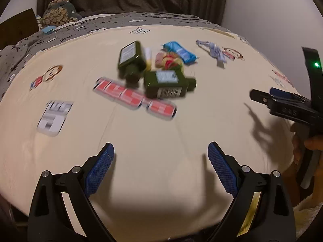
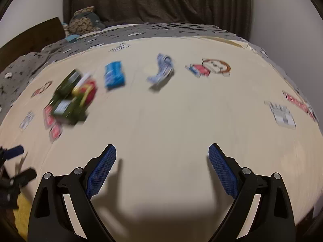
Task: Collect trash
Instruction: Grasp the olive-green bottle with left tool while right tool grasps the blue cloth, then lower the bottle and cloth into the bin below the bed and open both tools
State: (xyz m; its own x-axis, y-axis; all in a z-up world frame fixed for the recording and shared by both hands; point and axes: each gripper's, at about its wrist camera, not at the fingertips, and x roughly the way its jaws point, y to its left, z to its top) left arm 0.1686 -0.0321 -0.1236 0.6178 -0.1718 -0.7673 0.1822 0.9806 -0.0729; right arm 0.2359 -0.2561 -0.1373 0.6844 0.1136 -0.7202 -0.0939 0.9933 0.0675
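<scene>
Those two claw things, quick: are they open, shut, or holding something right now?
Left gripper: open, nothing between its blue pads.
Right gripper: open, holding nothing either.

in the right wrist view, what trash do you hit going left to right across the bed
green bottles with the red and yellow wrapper piled against them → blue packet → crumpled blue-and-white wrapper

a bed (image 1: pixel 141 171) with a cream cartoon-print sheet fills the room; a grey patterned blanket (image 1: pixel 113 20) lies at its far edge, dark curtains (image 2: pixel 161 2) and pale walls (image 2: pixel 282 30) behind.
</scene>
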